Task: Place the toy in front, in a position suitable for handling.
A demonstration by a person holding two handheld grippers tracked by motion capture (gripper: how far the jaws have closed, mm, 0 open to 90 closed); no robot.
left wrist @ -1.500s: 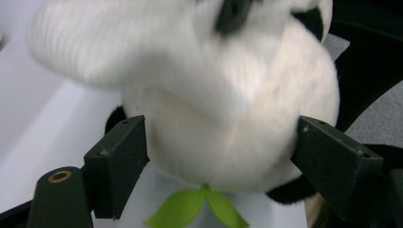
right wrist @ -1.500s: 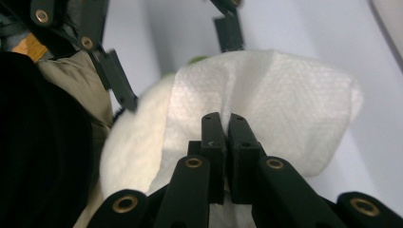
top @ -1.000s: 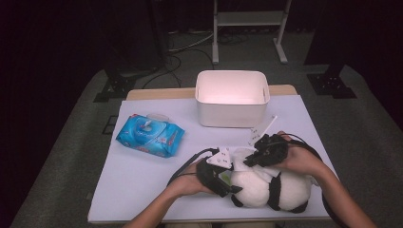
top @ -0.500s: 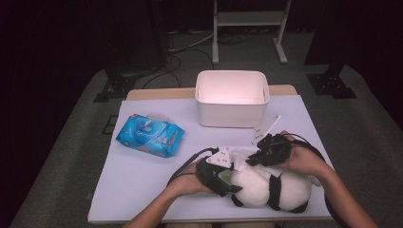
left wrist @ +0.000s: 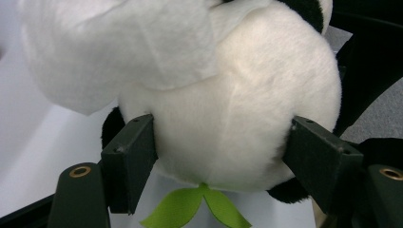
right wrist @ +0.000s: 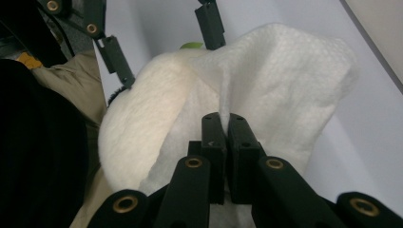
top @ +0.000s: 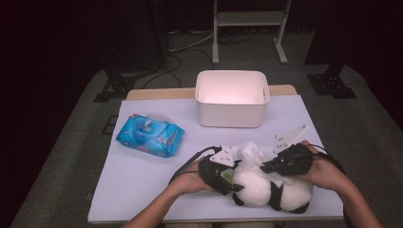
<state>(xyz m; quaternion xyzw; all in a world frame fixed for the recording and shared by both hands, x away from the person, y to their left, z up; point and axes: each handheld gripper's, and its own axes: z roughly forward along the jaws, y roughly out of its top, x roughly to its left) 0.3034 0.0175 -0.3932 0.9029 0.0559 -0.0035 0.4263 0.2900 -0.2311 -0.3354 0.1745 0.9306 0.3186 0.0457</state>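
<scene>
Right hand-held gripper (top: 269,167) shifted, clenching wipe (right wrist: 285,90); left (top: 227,176) grasps panda (top: 266,190); bin (top: 232,111) contents unseen.

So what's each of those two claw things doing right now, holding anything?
Left gripper: closed on the toy panda, jaws pressed into its white head.
Right gripper: shut on a white wipe draped over the panda.

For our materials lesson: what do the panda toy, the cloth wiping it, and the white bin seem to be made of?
Panda toy: soft plush, judging by its short fuzzy pile.
Cloth: probably a thin nonwoven wipe; it shows a fine dimpled texture and drapes limply.
White bin: likely matte plastic, with smooth, even walls and rounded corners.
</scene>
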